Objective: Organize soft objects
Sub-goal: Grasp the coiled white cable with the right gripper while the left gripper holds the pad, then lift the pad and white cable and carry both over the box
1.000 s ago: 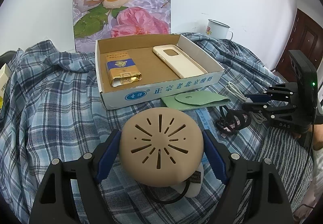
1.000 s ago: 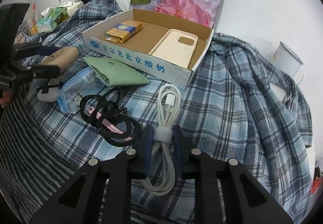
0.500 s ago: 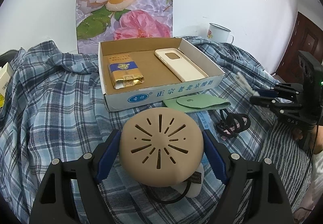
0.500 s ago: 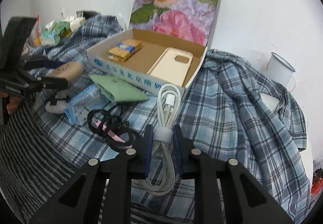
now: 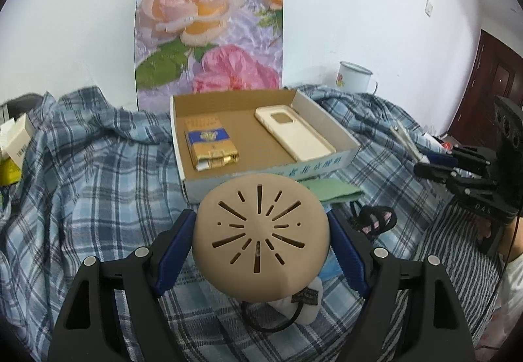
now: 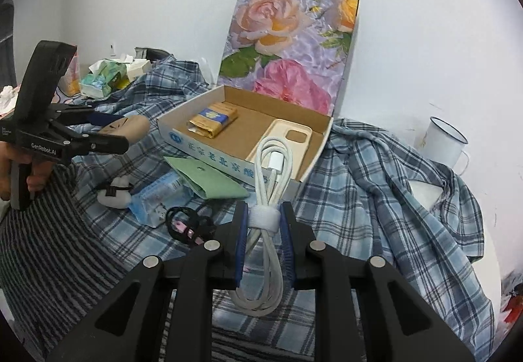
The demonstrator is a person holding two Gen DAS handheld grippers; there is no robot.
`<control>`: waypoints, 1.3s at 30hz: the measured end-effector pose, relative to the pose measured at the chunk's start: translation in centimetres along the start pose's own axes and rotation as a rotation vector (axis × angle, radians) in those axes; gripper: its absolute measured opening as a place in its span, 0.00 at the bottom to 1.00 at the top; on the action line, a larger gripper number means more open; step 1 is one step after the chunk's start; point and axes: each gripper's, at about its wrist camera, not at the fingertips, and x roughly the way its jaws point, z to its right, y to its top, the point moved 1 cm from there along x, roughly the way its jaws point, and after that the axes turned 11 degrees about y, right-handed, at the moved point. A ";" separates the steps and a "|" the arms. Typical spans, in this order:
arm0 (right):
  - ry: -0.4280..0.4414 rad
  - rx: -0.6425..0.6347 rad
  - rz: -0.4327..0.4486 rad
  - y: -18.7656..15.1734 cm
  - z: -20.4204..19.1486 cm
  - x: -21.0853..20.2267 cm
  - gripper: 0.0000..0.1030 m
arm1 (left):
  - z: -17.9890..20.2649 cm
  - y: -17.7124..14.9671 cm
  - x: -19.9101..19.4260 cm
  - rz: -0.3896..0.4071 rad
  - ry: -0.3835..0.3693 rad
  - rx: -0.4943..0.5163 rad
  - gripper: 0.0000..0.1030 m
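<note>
The left gripper (image 5: 261,251) is clamped on a tan, dome-shaped soft piece with slits (image 5: 260,241), its blue pads pressing the dome's two sides, so the jaws stand fairly wide but are filled by it. The dome hangs in front of the open cardboard box (image 5: 261,172), near its front wall and above the checked cloth (image 5: 98,185). The right gripper (image 6: 263,231) is nearly closed on a coiled white cable (image 6: 269,179), pinching it at its white strap; the coil's upper loop and plug stand up past the fingertips, and its lower loop hangs behind them between the jaws. Seen from the right wrist, the cable is in front of the box's near right corner. Inside the box lie two things: one gold and blue packet (image 5: 210,144) on the left and one cream phone case (image 5: 295,136) on the right. In front of the box, on the cloth, lie one green pouch (image 6: 209,177) touching the front wall, one clear blue packet (image 6: 157,198), one small white item with a black cord (image 6: 114,193), and one bundle of black bands (image 6: 188,223). One white enamel mug (image 6: 444,141) stands well to the right of the box. A hand (image 6: 19,166) grips the left gripper's handle.
</note>
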 end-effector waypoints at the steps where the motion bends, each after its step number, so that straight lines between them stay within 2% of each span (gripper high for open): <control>1: 0.002 -0.002 0.005 0.1 0.0 -0.1 0.18 | 0.0 0.2 -0.3 0.009 0.000 -0.001 0.79; 7: 0.032 -0.024 0.076 1.3 -1.0 -1.7 0.18 | -0.1 1.4 -1.7 0.048 0.010 -0.016 0.79; 11: 0.049 -0.046 0.119 2.7 -1.8 -2.9 0.18 | -0.6 2.3 -2.8 0.079 -0.012 -0.048 0.79; 21: 0.116 -0.065 0.240 6.8 -3.0 -6.6 0.18 | -0.5 5.6 -7.3 0.204 -0.008 -0.074 0.79; 25: 0.072 -0.093 0.288 8.7 -3.2 -7.1 0.18 | -0.1 7.2 -8.7 0.252 -0.017 -0.069 0.79; 35: 0.063 -0.103 0.376 13.3 -2.5 -8.0 0.18 | 2.3 12.1 -9.8 0.346 0.024 -0.007 0.79; 39: 0.070 -0.113 0.389 14.4 -2.6 -7.9 0.18 | 3.1 13.1 -10.0 0.363 0.036 -0.005 0.79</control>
